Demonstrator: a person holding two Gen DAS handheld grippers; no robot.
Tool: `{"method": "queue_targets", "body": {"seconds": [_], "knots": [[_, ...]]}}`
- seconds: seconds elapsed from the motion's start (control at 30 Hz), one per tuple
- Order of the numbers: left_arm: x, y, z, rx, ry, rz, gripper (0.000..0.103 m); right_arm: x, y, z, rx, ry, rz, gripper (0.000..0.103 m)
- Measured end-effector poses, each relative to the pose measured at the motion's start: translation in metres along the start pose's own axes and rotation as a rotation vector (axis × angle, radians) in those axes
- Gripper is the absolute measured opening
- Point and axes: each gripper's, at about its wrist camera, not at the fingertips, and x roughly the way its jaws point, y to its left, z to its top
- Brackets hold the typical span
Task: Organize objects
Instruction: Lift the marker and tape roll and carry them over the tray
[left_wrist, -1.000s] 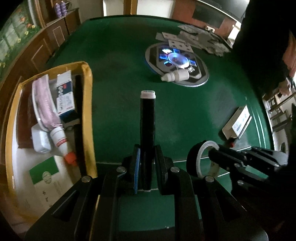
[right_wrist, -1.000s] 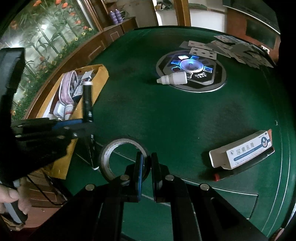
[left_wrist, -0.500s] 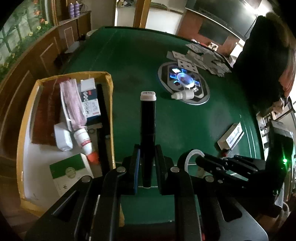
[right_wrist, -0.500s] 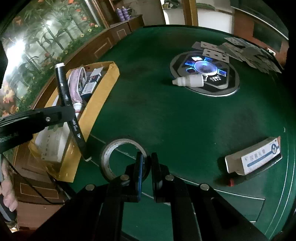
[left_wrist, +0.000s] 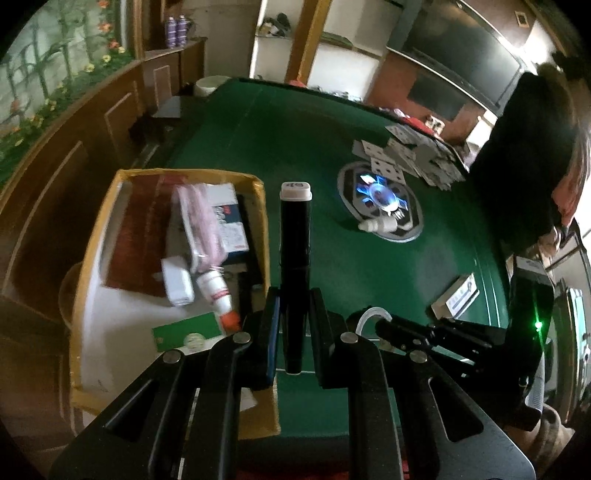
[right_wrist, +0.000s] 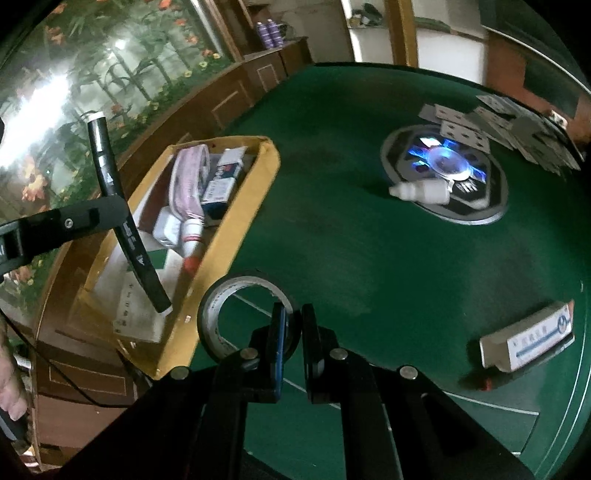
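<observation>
My left gripper is shut on a black marker pen with a white cap, which stands up between the fingers above the near right edge of the yellow cardboard box. From the right wrist view the same marker hangs over the box, clamped in the left gripper. My right gripper is shut on the rim of a roll of tape, held above the green table beside the box's near corner. The box holds a pink pouch, small cartons and a white bottle with an orange cap.
A white dropper bottle lies by the lit round centre panel. Playing cards are spread beyond the panel. A white and blue carton lies near the right edge. A person in dark clothes stands at the far right. Wooden cabinets line the left.
The left gripper has risen and moved left with the marker, from above the table to above the box. The right gripper with the tape has shifted slightly towards the box.
</observation>
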Motion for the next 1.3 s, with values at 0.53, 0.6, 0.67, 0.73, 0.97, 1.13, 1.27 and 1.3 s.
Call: {"method": "queue_targets", "body": {"seconds": [0.53,0.6,0.67,0.73,0.97,1.13,1.27,1.3], "knots": [[-0.035,0.08,-0.02,-0.143,-0.039,0.102,0.014,0.012,0.047,0.013,-0.101,0.009,0.051,0.006],[-0.034,0.089,-0.023,-0.154,-0.032,0.115,0.014,0.013,0.051,0.013,-0.108,0.012,0.056,0.006],[-0.032,0.101,-0.026,-0.172,-0.019,0.132,0.014,0.015,0.055,0.012,-0.114,0.017,0.062,0.006],[-0.027,0.111,-0.029,-0.186,-0.002,0.145,0.014,0.017,0.058,0.012,-0.12,0.021,0.064,0.006],[-0.007,0.138,-0.04,-0.199,0.062,0.186,0.014,0.022,0.065,0.01,-0.123,0.036,0.064,0.006],[0.012,0.154,-0.04,-0.191,0.108,0.212,0.014,0.025,0.072,0.008,-0.125,0.046,0.064,0.006],[0.026,0.165,-0.037,-0.186,0.128,0.209,0.014,0.027,0.083,0.009,-0.134,0.049,0.066,0.006],[0.028,0.166,-0.036,-0.183,0.131,0.208,0.014,0.028,0.086,0.009,-0.136,0.052,0.067,0.006]]}}
